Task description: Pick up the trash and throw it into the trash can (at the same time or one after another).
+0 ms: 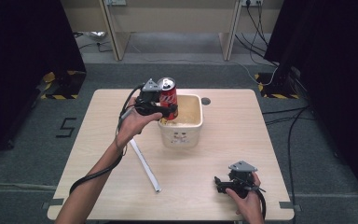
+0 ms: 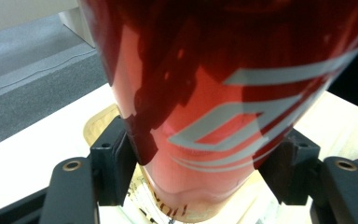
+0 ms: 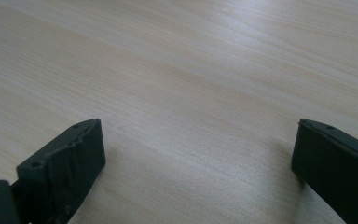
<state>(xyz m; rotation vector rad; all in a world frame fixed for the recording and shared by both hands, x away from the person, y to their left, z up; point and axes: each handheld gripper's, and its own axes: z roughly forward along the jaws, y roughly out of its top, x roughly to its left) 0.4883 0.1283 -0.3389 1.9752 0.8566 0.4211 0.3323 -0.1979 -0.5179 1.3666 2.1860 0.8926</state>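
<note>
A red soda can (image 1: 168, 95) with white lettering hangs upright over the left rim of a cream square tub (image 1: 182, 134) at the table's middle back. My left gripper (image 1: 162, 110) is shut on the can, its jaws clamping the can's lower body (image 2: 205, 140). In the left gripper view the tub's inside (image 2: 98, 122) shows below the can. My right gripper (image 1: 220, 183) rests low at the table's front right, open, with bare wood between its jaws (image 3: 196, 154).
A long white strip (image 1: 145, 165) lies slantwise on the light wooden table (image 1: 223, 140), left of centre. A dark round hole (image 1: 206, 101) sits in the tabletop behind the tub. Cables trail across the grey floor at right.
</note>
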